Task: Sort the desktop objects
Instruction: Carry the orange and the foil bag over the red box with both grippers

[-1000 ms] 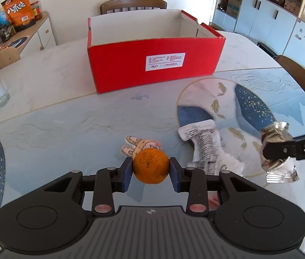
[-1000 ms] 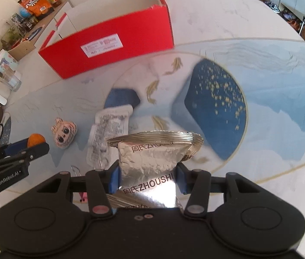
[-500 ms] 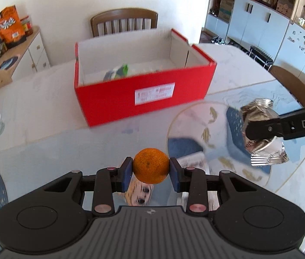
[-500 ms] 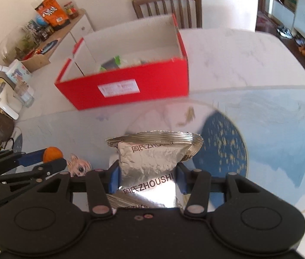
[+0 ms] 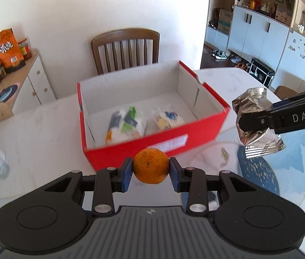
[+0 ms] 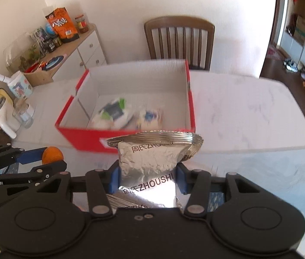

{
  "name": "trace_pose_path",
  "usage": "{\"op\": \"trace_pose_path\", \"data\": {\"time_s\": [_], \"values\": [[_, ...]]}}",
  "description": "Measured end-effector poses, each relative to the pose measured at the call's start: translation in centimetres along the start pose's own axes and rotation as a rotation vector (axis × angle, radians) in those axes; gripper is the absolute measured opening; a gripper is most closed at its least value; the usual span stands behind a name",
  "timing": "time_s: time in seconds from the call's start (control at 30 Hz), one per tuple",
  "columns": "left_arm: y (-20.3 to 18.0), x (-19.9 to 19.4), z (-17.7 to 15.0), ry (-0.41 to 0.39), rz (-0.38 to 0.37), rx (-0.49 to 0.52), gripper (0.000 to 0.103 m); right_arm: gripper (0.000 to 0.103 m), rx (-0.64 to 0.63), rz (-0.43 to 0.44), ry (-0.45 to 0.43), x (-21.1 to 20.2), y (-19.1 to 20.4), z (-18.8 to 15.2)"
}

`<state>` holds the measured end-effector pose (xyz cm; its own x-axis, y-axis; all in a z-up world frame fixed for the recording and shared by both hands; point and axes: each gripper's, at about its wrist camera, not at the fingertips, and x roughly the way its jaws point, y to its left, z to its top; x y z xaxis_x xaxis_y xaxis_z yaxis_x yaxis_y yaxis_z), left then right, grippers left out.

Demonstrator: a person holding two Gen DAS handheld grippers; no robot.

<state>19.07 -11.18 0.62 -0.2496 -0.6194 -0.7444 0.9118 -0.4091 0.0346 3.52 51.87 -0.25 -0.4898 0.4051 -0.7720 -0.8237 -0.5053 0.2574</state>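
Two claws loaded, both now lifted off the tabletop (image 5: 33, 125) and carried toward the red box (image 5: 152, 144), which sat farther off and side-on a second ago; its inside now shows. Left claw (image 5: 151, 171) is nearly closed, pads clamped on the orange (image 5: 151, 165), held in the air just short of the box's front wall. Right claw (image 6: 148, 178) is partly closed, pinching the silver foil snack bag (image 6: 152, 161), also in the air near the front right corner. Two blurred packets (image 5: 126, 125) already lie in the box. Judgement: transport nearly done, drop-in comes next. Tabletop is pale marble-look with a blue patterned cover on the near side. Dining room: wooden chair (image 5: 125, 49) behind the box, sideboard (image 5: 22, 82) with an orange snack bag (image 5: 6, 47), cabinets at the far right.
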Motion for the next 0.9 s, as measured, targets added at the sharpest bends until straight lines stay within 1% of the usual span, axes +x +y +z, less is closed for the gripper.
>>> {"op": "trace_pose_path", "data": {"time_s": [0.27, 0.37, 0.53, 0.63, 0.73, 0.9], "values": [[1.6, 1.8, 3.6, -0.015, 0.013, 0.023, 0.035, 0.050, -0.023, -0.030, -0.047, 1.4, 0.0, 4.2], [2.1, 2.8, 4.8, -0.020, 0.017, 0.039, 0.035, 0.050, -0.028, -0.036, -0.051, 2.4, 0.3, 5.5], [2.7, 5.2, 6.7, 0.005, -0.008, 0.040, 0.035, 0.050, -0.058, -0.048, -0.057, 4.5, 0.9, 7.8], [3.0, 7.0, 7.5, 0.027, -0.001, 0.039, 0.035, 0.050, -0.065, -0.055, -0.057, 5.9, 1.1, 9.1], [3.1, 8.9, 8.1, 0.047, -0.014, 0.051, 0.035, 0.050, -0.059, -0.060, -0.048, 7.8, 0.7, 10.2], [2.5, 12.2, 8.2, 0.084, -0.013, 0.072, 0.035, 0.050, -0.051, -0.066, -0.021, 11.2, 0.1, 11.9]]}}
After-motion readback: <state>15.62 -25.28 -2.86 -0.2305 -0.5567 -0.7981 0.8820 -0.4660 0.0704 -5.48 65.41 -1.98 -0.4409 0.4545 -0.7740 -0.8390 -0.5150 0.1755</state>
